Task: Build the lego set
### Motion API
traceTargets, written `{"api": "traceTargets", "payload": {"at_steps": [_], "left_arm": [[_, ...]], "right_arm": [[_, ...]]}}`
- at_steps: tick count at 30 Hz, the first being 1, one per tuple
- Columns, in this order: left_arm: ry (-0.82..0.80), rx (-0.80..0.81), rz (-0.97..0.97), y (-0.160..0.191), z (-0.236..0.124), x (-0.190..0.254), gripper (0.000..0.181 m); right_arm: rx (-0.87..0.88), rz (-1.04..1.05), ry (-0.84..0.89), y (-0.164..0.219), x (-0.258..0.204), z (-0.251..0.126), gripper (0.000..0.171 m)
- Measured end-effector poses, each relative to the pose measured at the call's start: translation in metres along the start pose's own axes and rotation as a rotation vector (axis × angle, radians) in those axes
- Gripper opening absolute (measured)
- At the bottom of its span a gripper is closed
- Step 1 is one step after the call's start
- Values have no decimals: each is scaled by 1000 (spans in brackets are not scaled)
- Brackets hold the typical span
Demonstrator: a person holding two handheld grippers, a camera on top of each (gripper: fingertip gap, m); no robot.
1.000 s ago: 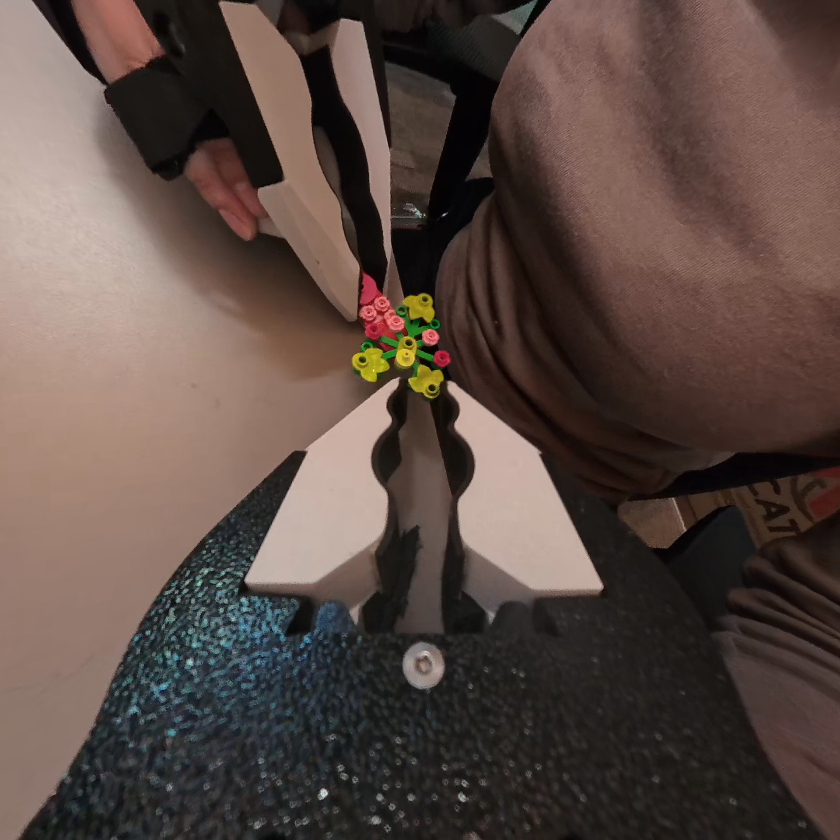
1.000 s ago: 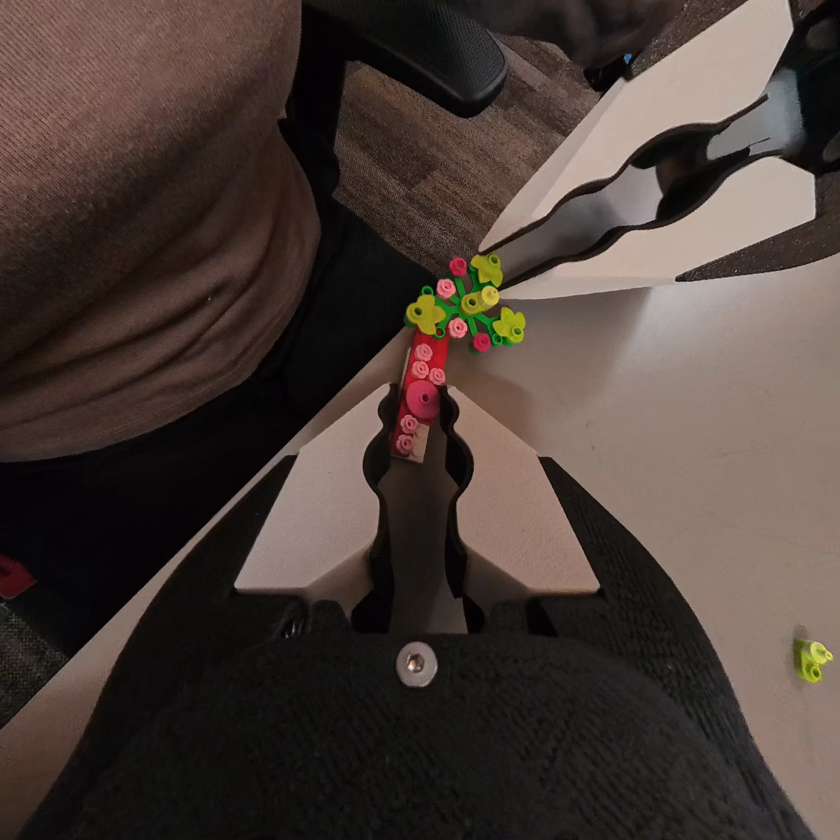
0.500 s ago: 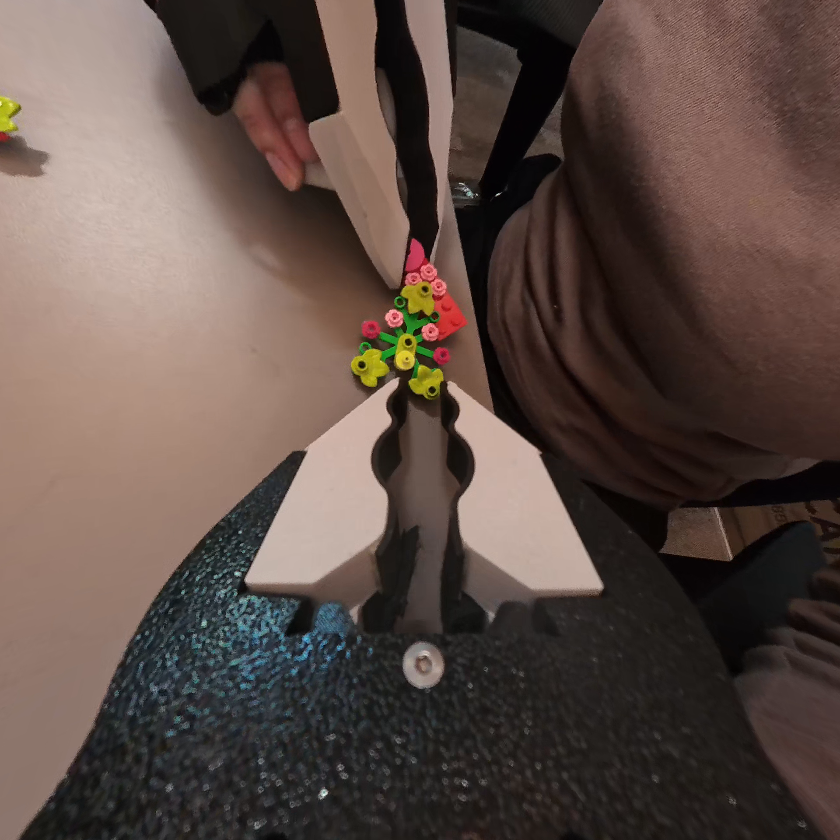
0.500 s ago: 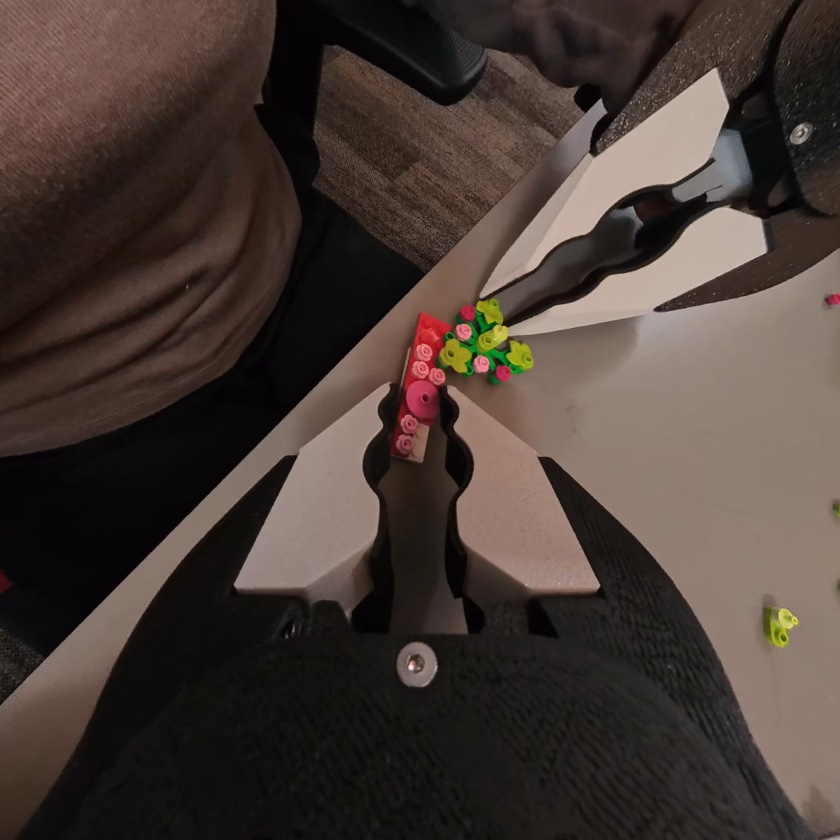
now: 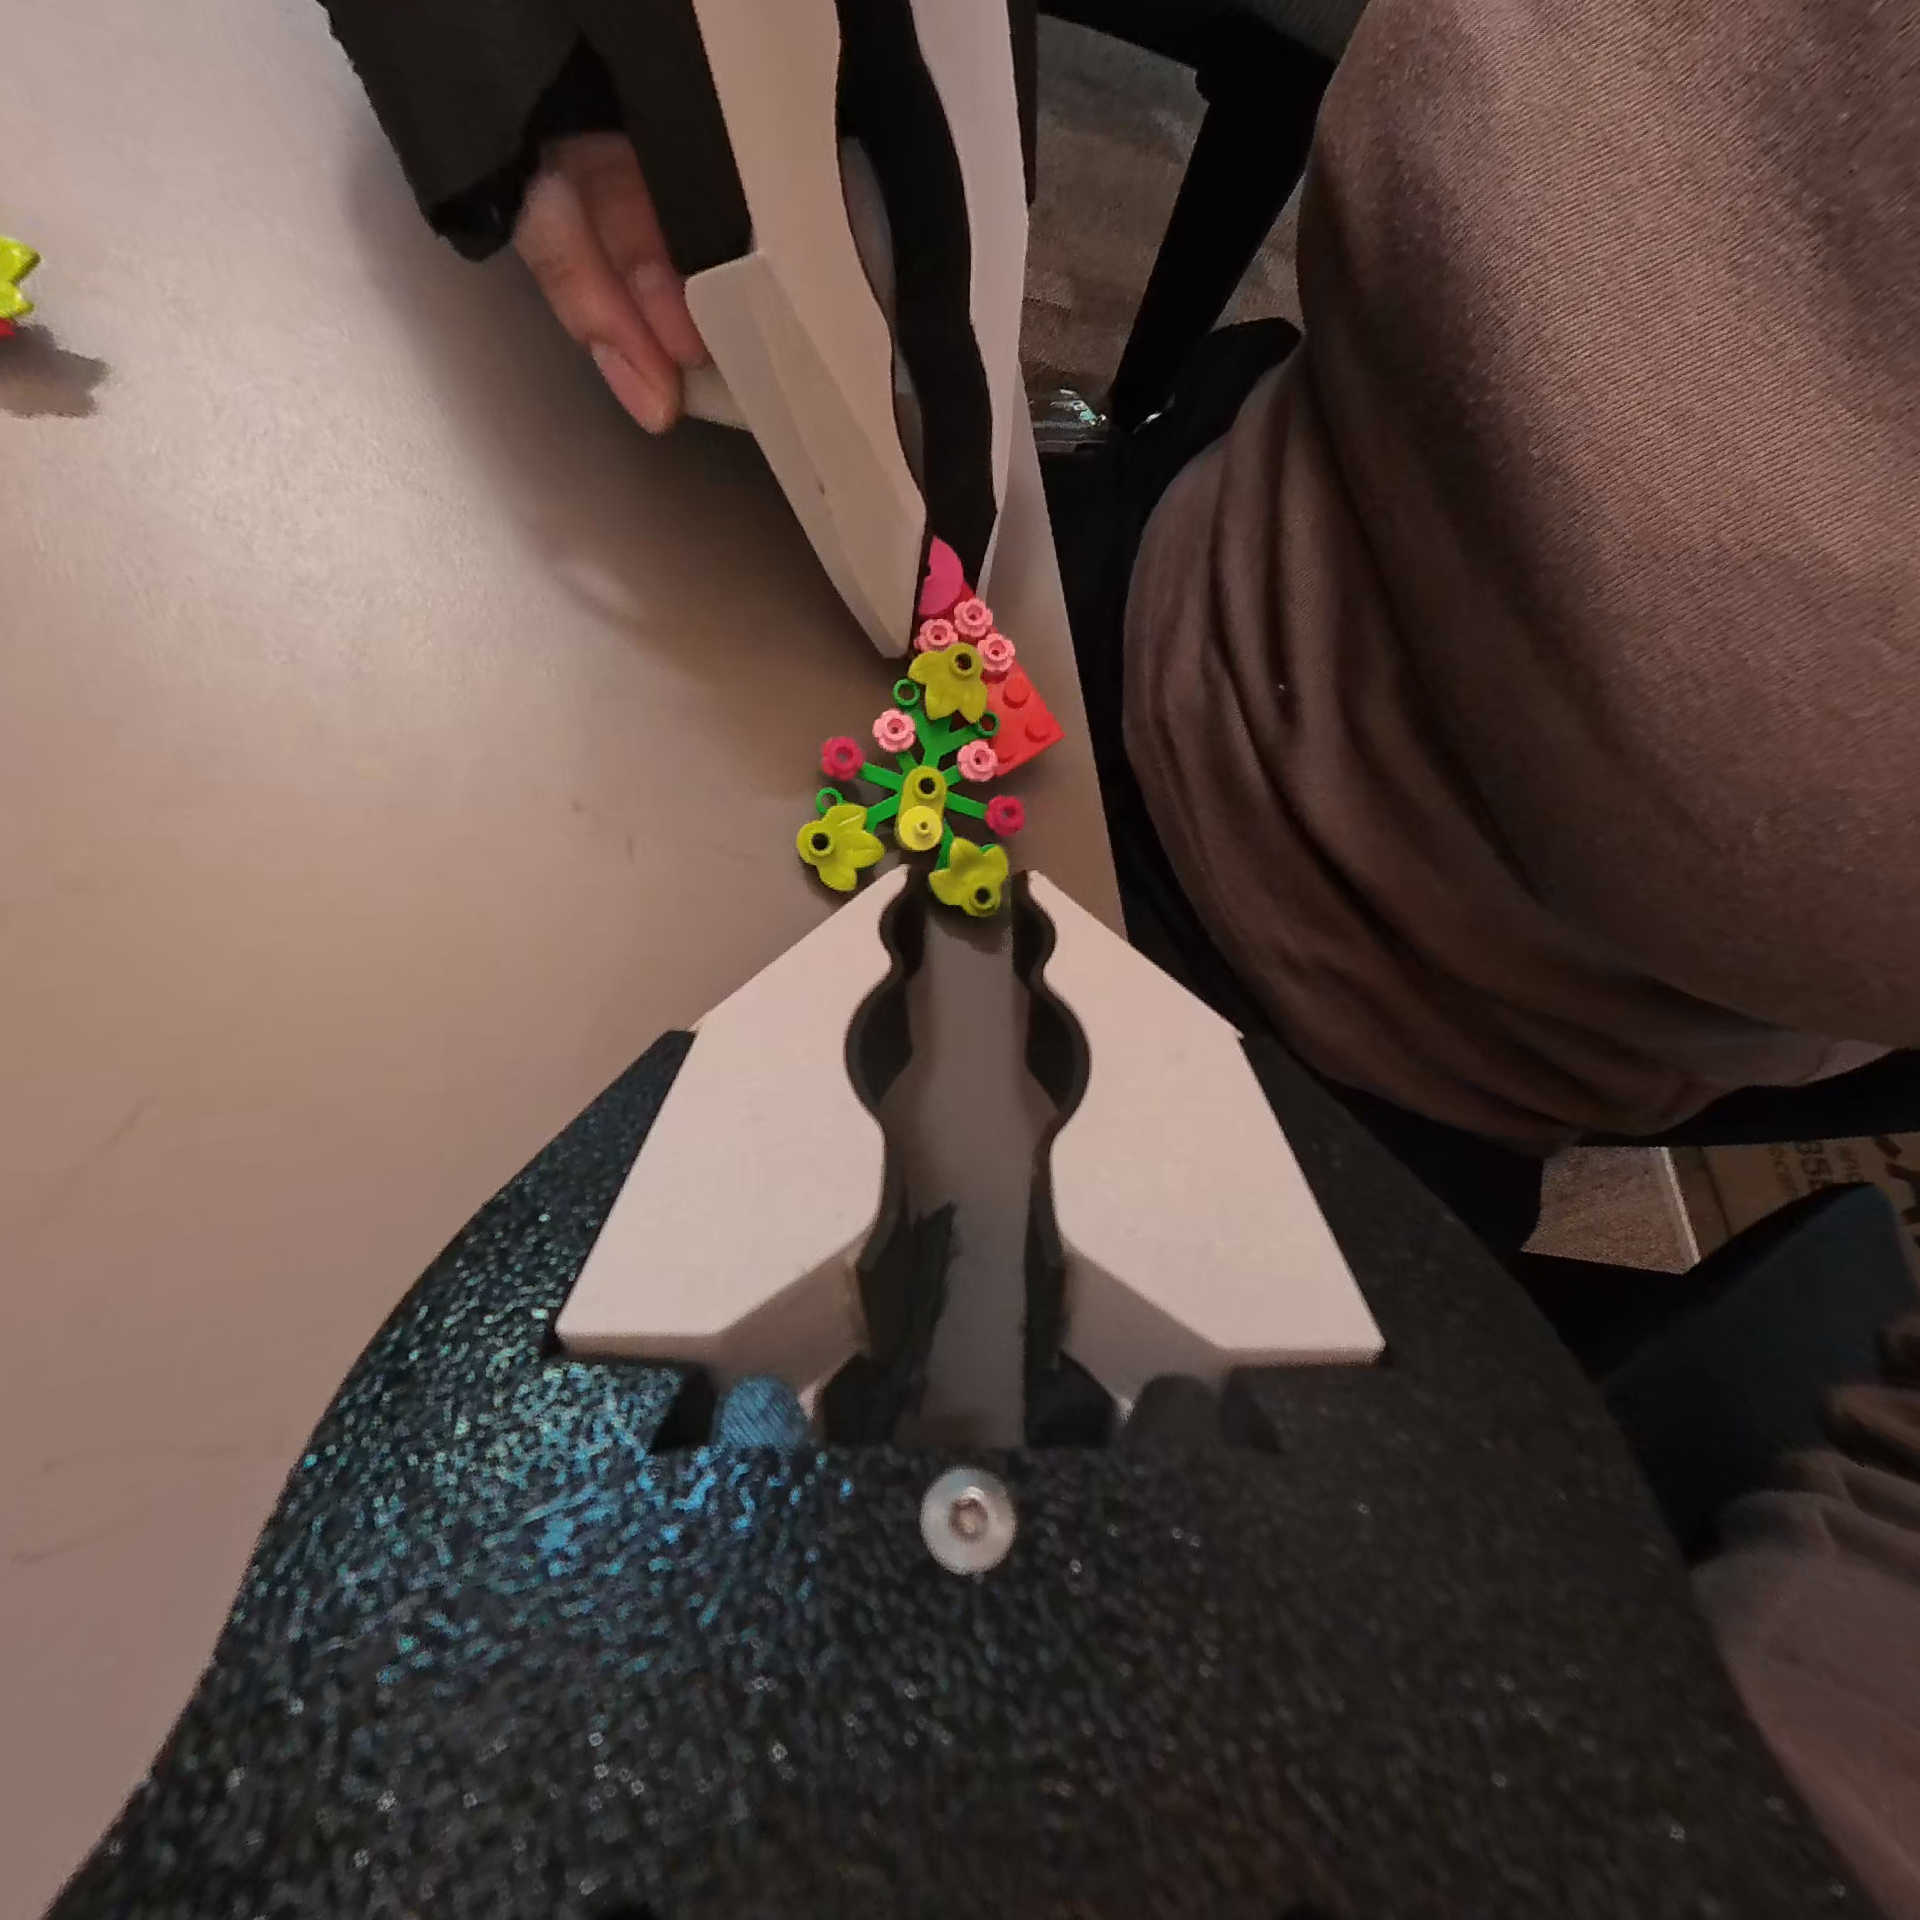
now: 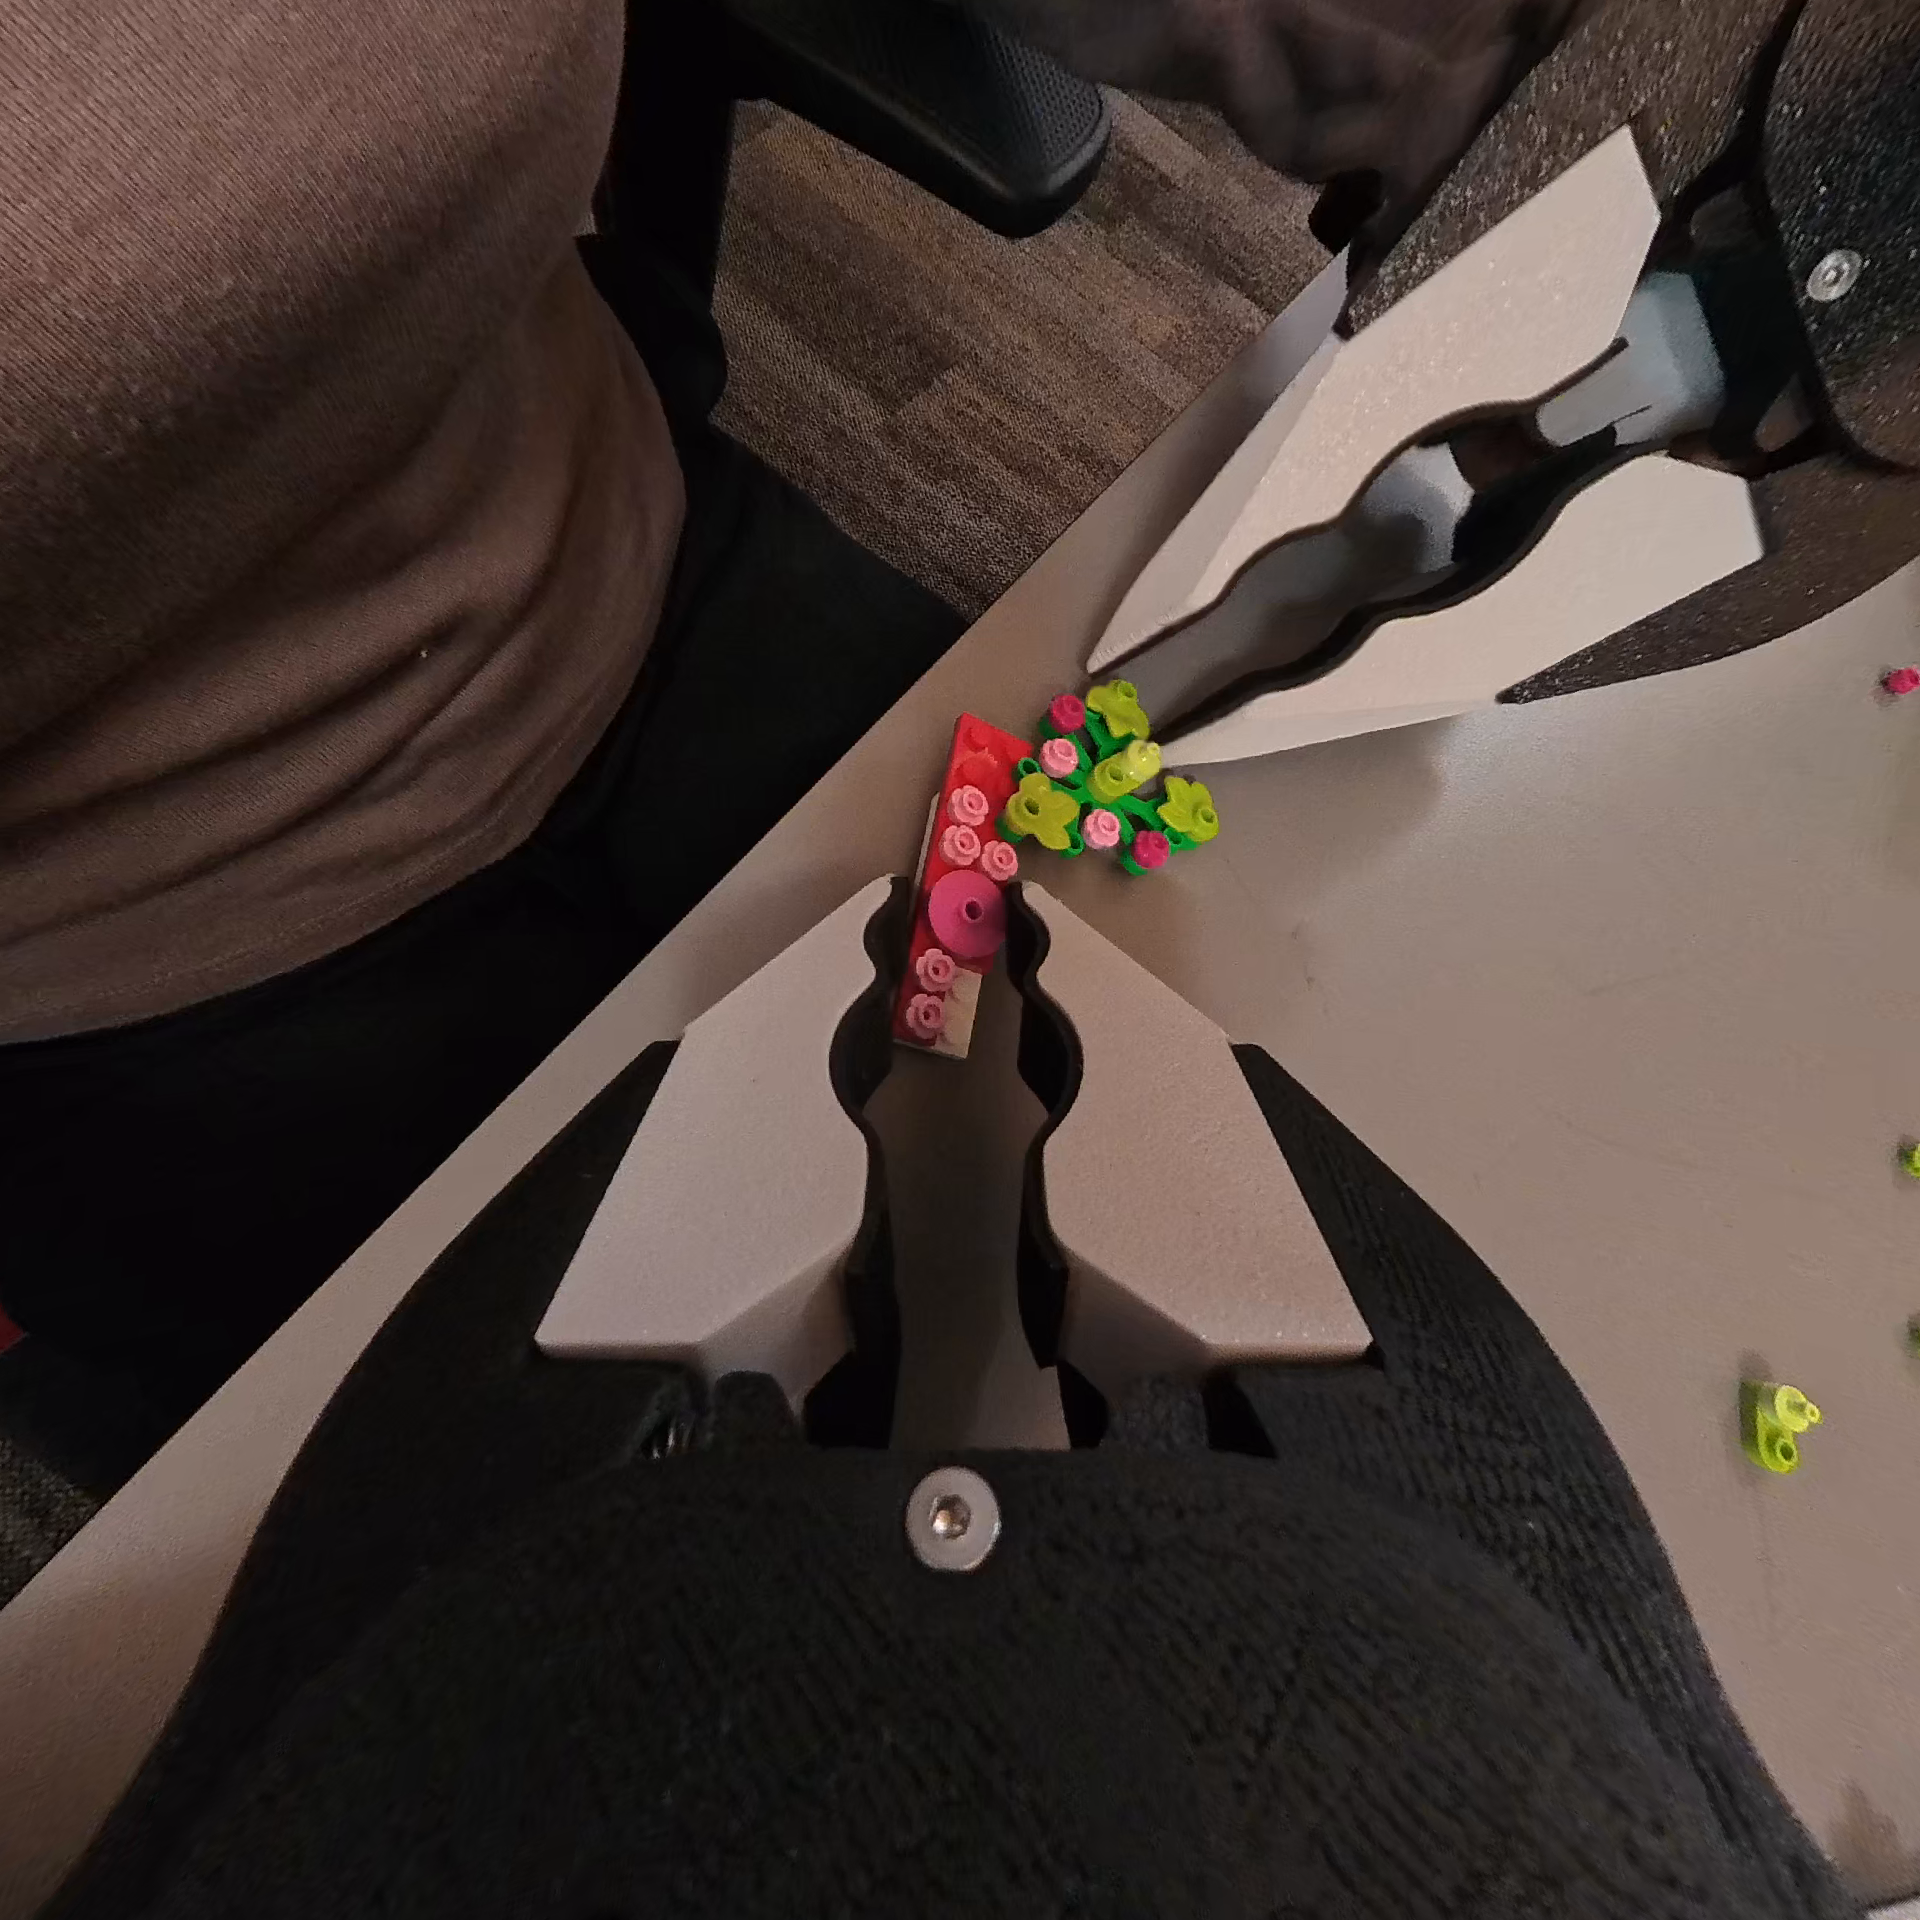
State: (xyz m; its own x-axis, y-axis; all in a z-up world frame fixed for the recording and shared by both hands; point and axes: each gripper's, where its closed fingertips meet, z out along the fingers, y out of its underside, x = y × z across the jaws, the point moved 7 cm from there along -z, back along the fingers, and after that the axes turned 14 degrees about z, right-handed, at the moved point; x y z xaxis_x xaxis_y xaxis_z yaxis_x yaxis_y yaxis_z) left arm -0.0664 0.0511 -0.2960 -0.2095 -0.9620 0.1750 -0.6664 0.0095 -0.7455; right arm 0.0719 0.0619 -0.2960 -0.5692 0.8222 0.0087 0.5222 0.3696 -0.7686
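Right claw (image 6: 951, 894) narrowed onto red plastic brick plate studded with pink flowers (image 6: 951, 914), lying at edge of grey counter (image 6: 1455, 1091). Left claw (image 5: 968, 883) nipping lime leaf tip of green plastic sprig with lime and pink blossoms (image 5: 920, 795), touching plate's far end. Loose lime piece (image 6: 1777, 1423) well apart from plate.

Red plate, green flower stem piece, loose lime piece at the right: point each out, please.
red plate (image 6: 971, 774): right wrist view, bare studded far end.
green flower stem piece (image 5: 920, 795): left wrist view, central lime hub.
loose lime piece (image 6: 1775, 1425): right wrist view, its body.
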Motion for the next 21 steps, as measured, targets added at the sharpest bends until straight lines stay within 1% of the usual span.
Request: {"api": "traceTargets", "payload": {"at_steps": [9, 21], "left_arm": [[-4, -27, -19, -3, -1, 2, 26], [-35, -151, 21, -9, 0, 8, 27]], "right_arm": [[0, 0, 0, 0, 0, 0, 17], [1, 0, -1, 0, 0, 0, 17]]}}
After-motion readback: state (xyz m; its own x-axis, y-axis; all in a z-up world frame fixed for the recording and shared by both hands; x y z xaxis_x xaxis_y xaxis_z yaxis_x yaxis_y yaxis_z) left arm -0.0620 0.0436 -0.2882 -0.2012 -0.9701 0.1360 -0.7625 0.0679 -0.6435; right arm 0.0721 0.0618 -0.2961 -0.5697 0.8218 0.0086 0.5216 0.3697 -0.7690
